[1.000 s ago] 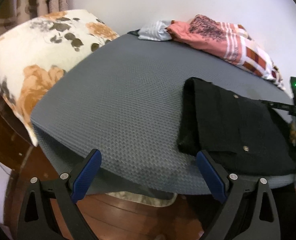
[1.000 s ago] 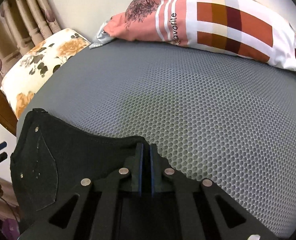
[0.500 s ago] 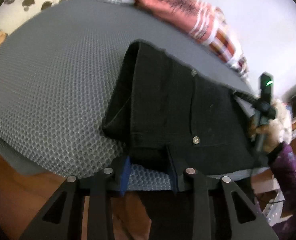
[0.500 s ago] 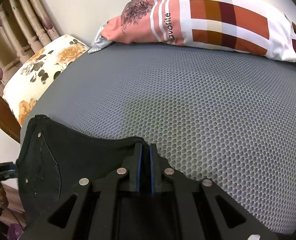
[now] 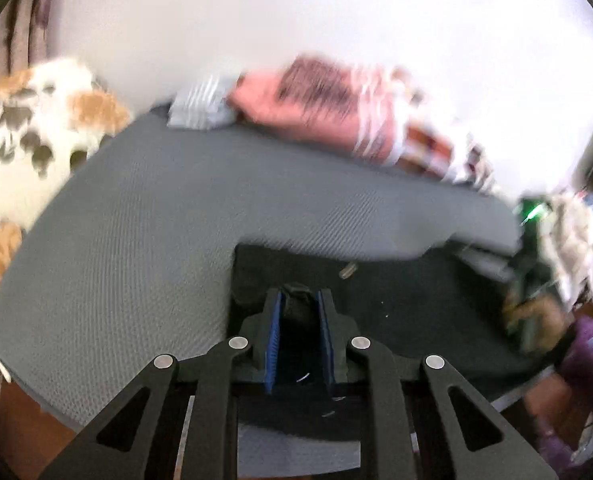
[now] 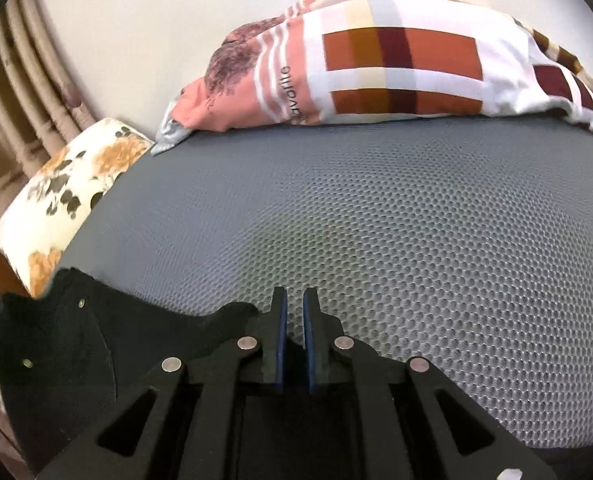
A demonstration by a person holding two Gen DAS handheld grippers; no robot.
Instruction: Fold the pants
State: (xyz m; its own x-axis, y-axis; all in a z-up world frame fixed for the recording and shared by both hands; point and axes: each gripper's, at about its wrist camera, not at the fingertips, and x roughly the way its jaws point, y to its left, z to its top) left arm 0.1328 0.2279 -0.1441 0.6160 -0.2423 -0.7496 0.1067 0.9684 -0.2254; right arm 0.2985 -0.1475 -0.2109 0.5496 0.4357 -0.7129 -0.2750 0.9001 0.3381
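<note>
Black pants (image 5: 396, 300) lie at the near edge of a grey mesh mattress (image 5: 144, 240). My left gripper (image 5: 298, 300) is shut on a bunched fold of the pants between its blue pads. In the right wrist view the pants (image 6: 96, 344) spread to the lower left, with rivets showing. My right gripper (image 6: 294, 304) is nearly shut, and the black cloth sits between the fingers near their base. The left wrist view is blurred by motion.
A floral pillow (image 6: 68, 196) lies at the mattress's left end. A pink and checked pillow (image 6: 376, 72) lies along the far wall, over a grey striped cloth (image 5: 200, 108). Wooden floor (image 5: 28, 432) shows below the mattress edge.
My left gripper went from wide open to shut on the pants edge and has swung upward. My right gripper stays clamped and has lifted slightly, with a small gap at its tips.
</note>
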